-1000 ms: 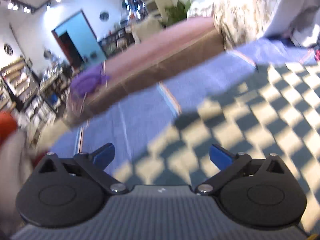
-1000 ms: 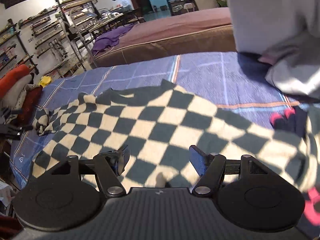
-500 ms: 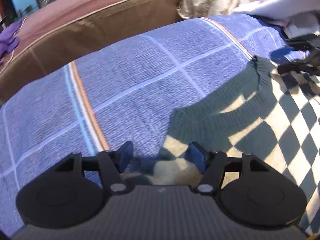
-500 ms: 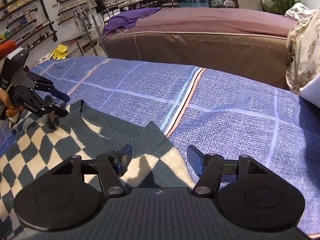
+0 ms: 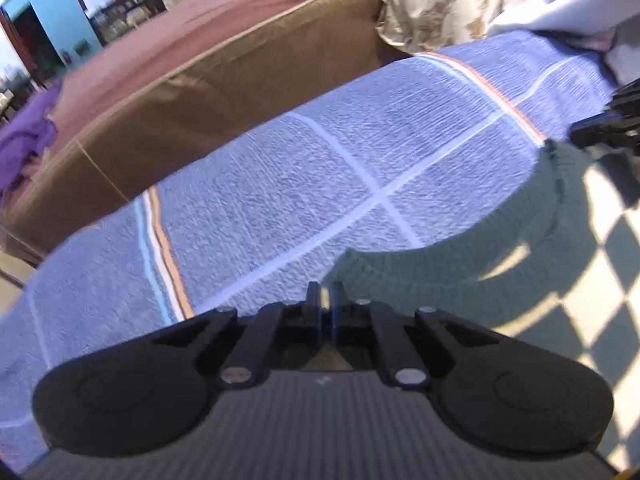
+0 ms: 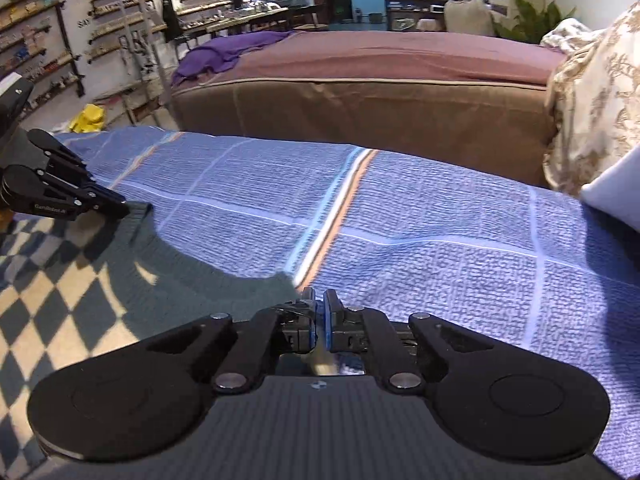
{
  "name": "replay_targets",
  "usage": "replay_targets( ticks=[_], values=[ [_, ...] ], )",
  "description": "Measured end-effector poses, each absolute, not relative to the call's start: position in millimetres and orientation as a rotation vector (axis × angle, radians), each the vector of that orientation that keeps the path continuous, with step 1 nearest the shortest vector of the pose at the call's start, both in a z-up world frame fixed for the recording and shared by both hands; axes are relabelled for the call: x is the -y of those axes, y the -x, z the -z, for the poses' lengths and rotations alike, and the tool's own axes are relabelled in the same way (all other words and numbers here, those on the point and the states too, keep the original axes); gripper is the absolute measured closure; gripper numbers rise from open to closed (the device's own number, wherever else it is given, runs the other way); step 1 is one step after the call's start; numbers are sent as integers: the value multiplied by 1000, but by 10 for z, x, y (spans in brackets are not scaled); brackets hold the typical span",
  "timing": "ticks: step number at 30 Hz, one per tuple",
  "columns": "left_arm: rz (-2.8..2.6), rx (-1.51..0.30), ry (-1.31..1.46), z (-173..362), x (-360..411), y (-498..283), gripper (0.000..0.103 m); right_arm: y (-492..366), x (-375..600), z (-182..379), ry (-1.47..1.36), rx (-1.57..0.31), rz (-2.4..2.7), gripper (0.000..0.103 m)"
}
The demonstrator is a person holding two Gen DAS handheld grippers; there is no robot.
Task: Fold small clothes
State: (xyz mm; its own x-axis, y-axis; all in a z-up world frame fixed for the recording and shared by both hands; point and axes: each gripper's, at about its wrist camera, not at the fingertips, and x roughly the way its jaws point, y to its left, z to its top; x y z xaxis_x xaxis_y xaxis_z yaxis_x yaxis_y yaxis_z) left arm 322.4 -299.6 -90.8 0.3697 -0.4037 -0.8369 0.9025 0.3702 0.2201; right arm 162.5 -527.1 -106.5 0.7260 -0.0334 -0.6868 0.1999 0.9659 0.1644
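A dark green and cream checkered knit sweater (image 5: 540,240) lies flat on the blue plaid bedspread (image 5: 320,168). My left gripper (image 5: 326,300) is shut on one corner of its green ribbed edge. My right gripper (image 6: 319,308) is shut on the other corner of that edge, with the sweater (image 6: 100,280) spreading to its left. The left gripper also shows in the right wrist view (image 6: 120,206) at the far left. The right gripper shows in the left wrist view (image 5: 576,136) at the far right edge.
A brown bed with a mauve cover (image 6: 360,92) stands just beyond the bedspread, with a purple cloth (image 6: 228,50) on it. A floral beige quilt (image 6: 592,100) and white bedding (image 6: 616,188) pile up at the right. Shelves line the left wall.
Both grippers were open half a second ago and have shut on the sweater's edge corners. Both have dropped lower toward the bedspread.
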Motion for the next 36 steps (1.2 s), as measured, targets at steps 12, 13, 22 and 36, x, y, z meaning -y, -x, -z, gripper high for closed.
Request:
replay_targets(
  ticks=[12,13,22,36],
  values=[
    [904,-685,-657,473,2071,-1877,0,176,4564,518,-226,-563,290,7],
    [913,-699,-651,495,1983,-1681,0,318,4480,511,-170,-576,329,7],
    [883,-849,-656,847,1664,-442,0,940,4797,753,8,-747,837,3],
    [906,-841,-648,685,1625,-205,0,2208,5590,1234,-1051,-205,969,93]
  ],
)
